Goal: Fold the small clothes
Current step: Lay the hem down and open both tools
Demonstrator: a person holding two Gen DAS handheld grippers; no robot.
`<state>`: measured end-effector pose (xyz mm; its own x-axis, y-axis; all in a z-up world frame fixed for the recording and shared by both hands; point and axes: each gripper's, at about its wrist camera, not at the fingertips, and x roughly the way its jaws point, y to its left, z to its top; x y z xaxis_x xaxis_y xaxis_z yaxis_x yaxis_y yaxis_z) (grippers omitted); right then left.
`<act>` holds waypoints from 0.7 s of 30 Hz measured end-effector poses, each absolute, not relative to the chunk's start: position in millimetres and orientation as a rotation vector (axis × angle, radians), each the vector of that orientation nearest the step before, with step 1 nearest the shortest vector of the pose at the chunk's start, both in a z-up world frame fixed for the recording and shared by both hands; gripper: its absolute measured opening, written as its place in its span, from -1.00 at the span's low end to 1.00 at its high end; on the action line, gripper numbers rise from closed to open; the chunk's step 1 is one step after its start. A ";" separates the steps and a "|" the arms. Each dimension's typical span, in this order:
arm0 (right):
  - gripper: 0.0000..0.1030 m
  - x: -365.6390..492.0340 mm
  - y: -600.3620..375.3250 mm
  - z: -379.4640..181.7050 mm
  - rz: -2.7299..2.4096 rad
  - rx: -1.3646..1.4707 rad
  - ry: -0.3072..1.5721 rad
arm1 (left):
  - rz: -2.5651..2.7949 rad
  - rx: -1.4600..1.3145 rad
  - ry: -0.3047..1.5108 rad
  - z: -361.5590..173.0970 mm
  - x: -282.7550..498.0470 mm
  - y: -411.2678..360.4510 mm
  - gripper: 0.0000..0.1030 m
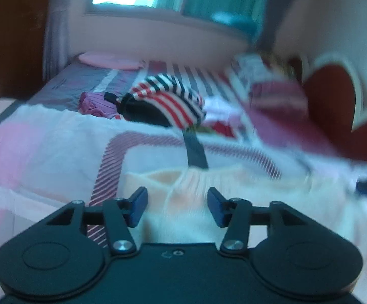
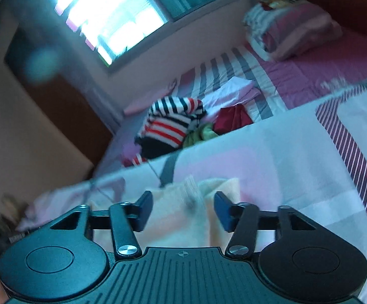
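A small pale peach and cream garment (image 1: pixel 246 192) lies on the white and pink bedspread (image 1: pixel 44 152), right under both grippers. My left gripper (image 1: pixel 178 206) hovers over it, open, and its blue pads stand apart from the cloth between them. In the right wrist view the same garment (image 2: pixel 173 217) shows a folded edge running up between the jaws. My right gripper (image 2: pixel 183 210) is open too, its pads clear of the fabric. Motion blur hides the garment's outline.
A pile of clothes with a red, black and white striped piece (image 1: pixel 168 98) on top sits farther up the bed, also seen as the striped piece (image 2: pixel 173 119). A pink pillow (image 2: pixel 292 30) lies at the headboard (image 1: pixel 335 96). A window (image 2: pixel 107 20) is behind.
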<state>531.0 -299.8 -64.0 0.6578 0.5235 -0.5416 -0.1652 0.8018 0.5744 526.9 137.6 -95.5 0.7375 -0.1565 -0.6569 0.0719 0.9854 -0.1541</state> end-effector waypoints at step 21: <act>-0.96 513.9 -255.0 -104.4 0.294 0.218 0.728 | 0.002 0.188 0.663 -112.0 522.1 94.5 -0.51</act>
